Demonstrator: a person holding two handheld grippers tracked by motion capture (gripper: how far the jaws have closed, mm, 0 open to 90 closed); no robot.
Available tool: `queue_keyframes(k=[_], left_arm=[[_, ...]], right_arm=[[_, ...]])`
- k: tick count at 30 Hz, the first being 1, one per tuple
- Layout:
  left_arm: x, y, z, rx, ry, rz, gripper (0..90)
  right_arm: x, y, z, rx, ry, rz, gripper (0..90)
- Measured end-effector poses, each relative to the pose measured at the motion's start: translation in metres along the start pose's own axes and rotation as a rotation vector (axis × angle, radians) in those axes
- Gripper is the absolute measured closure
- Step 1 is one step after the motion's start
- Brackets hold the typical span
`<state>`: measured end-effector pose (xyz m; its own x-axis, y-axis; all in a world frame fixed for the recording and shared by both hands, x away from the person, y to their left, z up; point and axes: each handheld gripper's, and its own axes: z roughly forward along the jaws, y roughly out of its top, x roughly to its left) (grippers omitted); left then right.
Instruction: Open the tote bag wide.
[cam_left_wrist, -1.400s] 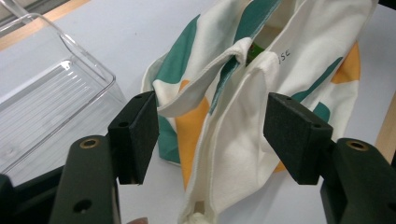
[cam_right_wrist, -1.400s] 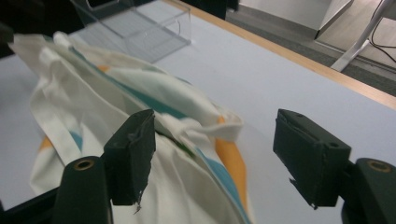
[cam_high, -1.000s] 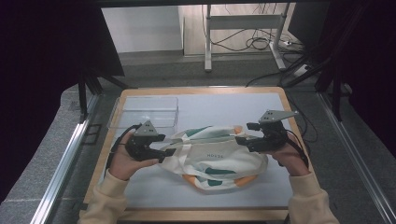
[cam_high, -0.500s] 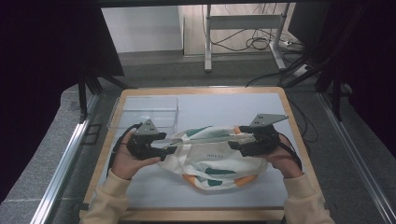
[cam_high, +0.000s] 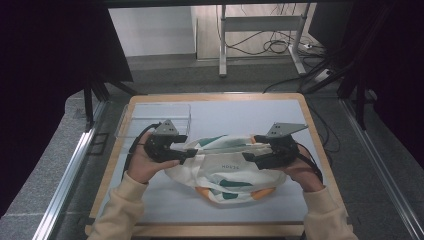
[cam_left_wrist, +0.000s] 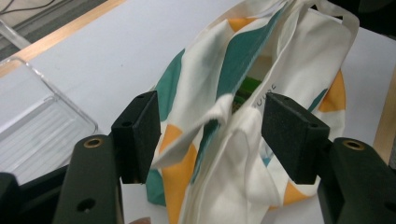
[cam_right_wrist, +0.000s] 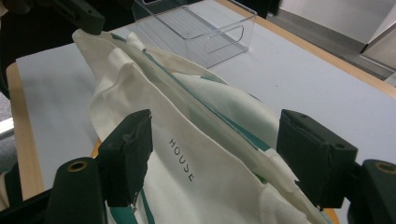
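The cloth tote bag (cam_high: 225, 167) lies mid-table, its mouth facing the clear bin (cam_high: 155, 117). The left gripper (cam_high: 192, 154), whose jaws have just been closing, straddles loose fabric unpinched. The right gripper (cam_high: 247, 157) stands apart around the opposite edge, seemingly to spread the bag's opening.

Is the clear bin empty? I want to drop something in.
Empty: the bin shows only its ribbed clear floor in both gripper views.

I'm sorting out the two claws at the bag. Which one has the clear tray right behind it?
The left claw, at the bag's left end: the tray sits just beyond it, while bare mat lies behind the right claw.
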<state>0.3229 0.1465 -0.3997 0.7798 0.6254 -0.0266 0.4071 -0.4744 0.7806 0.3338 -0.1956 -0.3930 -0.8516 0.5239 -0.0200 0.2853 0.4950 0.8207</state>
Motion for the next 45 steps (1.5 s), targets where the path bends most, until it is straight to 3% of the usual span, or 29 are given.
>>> queue_keyframes(k=[3, 14, 26, 32, 36, 37, 39, 45], left_arm=[[0.001, 0.01, 0.006, 0.009, -0.013, 0.014, 41.5], [0.002, 0.023, 0.033, 0.057, -0.048, 0.058, 46.7], [0.001, 0.025, 0.049, 0.092, -0.073, 0.063, 50.5], [0.001, 0.026, 0.059, 0.134, -0.096, 0.081, 52.7], [-0.002, 0.023, 0.065, 0.167, -0.104, 0.101, 59.3], [-0.002, 0.022, 0.066, 0.179, -0.119, 0.101, 67.9], [-0.002, 0.022, 0.066, 0.174, -0.132, 0.097, 74.6], [-0.002, 0.022, 0.065, 0.179, -0.137, 0.097, 80.9]], right_arm=[[0.001, 0.0, 0.001, 0.001, -0.001, -0.002, 27.3], [0.002, 0.0, 0.004, 0.007, 0.0, -0.002, 27.3], [0.003, 0.0, 0.005, 0.011, 0.002, 0.002, 27.4], [0.004, 0.0, 0.006, 0.013, 0.0, 0.001, 27.4], [0.004, -0.001, 0.007, 0.017, 0.001, 0.002, 27.4], [0.004, -0.001, 0.007, 0.022, 0.001, -0.002, 27.4], [0.004, -0.001, 0.008, 0.024, -0.001, -0.006, 27.4], [0.006, -0.001, 0.009, 0.026, 0.003, -0.013, 27.5]])
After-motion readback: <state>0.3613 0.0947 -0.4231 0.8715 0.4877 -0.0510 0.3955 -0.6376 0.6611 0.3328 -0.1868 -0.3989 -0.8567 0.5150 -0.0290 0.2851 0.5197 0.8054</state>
